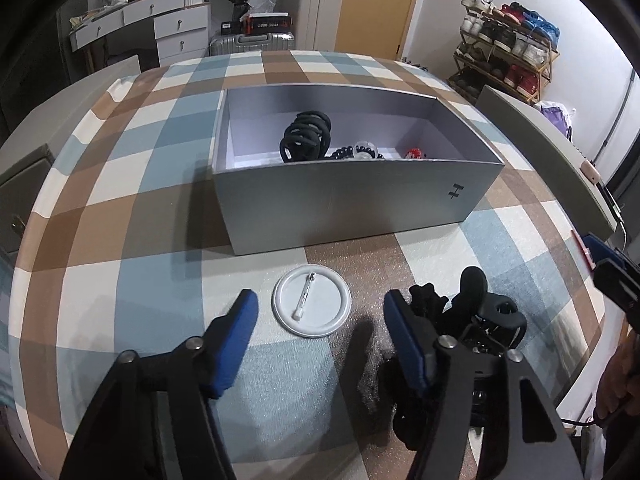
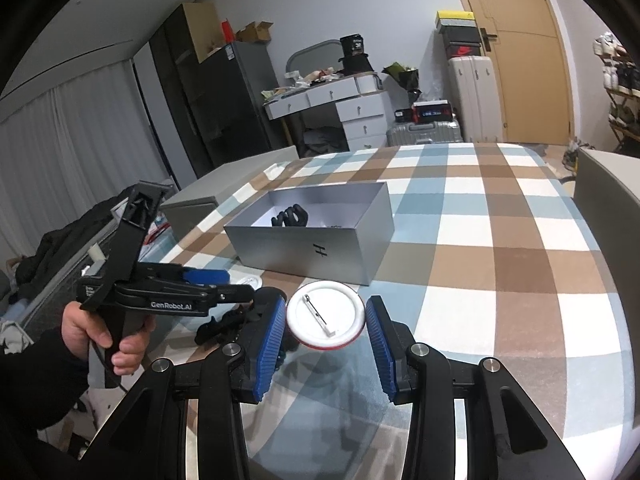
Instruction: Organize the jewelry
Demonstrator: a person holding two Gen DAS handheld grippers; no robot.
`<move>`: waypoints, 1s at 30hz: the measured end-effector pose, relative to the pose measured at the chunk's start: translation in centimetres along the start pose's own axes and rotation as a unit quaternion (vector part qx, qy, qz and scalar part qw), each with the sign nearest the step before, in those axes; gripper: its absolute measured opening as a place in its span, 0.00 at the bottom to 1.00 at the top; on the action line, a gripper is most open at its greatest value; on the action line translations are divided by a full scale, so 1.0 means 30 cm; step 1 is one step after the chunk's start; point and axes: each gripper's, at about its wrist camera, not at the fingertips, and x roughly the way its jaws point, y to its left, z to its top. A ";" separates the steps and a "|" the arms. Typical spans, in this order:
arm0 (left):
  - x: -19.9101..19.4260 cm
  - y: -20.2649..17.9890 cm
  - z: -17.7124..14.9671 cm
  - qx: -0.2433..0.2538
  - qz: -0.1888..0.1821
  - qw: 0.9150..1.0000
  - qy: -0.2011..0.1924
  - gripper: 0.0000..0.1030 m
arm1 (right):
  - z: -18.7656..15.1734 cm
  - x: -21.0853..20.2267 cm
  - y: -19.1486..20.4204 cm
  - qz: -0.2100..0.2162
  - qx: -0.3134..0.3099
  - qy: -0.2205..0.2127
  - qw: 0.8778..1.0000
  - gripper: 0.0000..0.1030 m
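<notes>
My right gripper (image 2: 326,299) is shut on a round white pin-back badge (image 2: 326,316) with a red rim, held a little above the plaid cloth. A second white badge (image 1: 312,306) lies flat on the cloth, pin side up. My left gripper (image 1: 320,296) stands open over it, a blue finger (image 1: 240,320) on each side and neither touching. Black hair claws (image 1: 460,312) lie just right of the left gripper's right finger. Behind stands an open silver box (image 1: 352,196) holding a black claw clip (image 1: 306,136), a black coil tie (image 1: 356,151) and a small red piece (image 1: 414,154).
A person's hand (image 2: 96,332) grips the left gripper's handle at the left edge of the right wrist view. The plaid cloth (image 2: 500,260) stretches bare to the right of the box. Grey padded panels (image 2: 608,216) flank the surface. Suitcases, a dresser and a shoe rack stand beyond.
</notes>
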 end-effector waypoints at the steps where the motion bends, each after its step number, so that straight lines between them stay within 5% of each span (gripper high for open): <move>1: 0.004 -0.001 -0.001 0.001 -0.002 1.000 0.003 0.51 | 0.001 -0.004 -0.002 0.000 0.001 -0.001 1.000 0.39; 11: 0.011 -0.026 0.000 0.034 0.012 0.999 -0.006 0.34 | 0.004 -0.026 -0.018 -0.001 0.011 -0.009 1.000 0.39; 19: 0.007 -0.026 -0.005 0.034 0.015 0.999 -0.007 0.32 | 0.007 -0.040 -0.009 -0.001 0.009 -0.013 1.000 0.39; 20: 0.000 -0.027 -0.007 0.035 0.019 0.999 -0.011 0.29 | 0.009 -0.043 -0.008 -0.002 0.009 -0.015 1.000 0.39; 21: -0.007 -0.028 -0.008 0.037 0.023 0.999 -0.013 0.09 | 0.012 -0.046 -0.009 -0.002 0.009 -0.016 1.000 0.39; 28: -0.017 -0.024 -0.024 0.033 0.010 0.999 -0.006 0.10 | 0.023 -0.052 0.008 0.001 0.004 -0.019 1.000 0.40; 30: -0.016 -0.022 -0.019 0.026 0.009 1.000 -0.003 0.18 | 0.020 -0.052 0.015 0.002 0.002 -0.018 1.000 0.40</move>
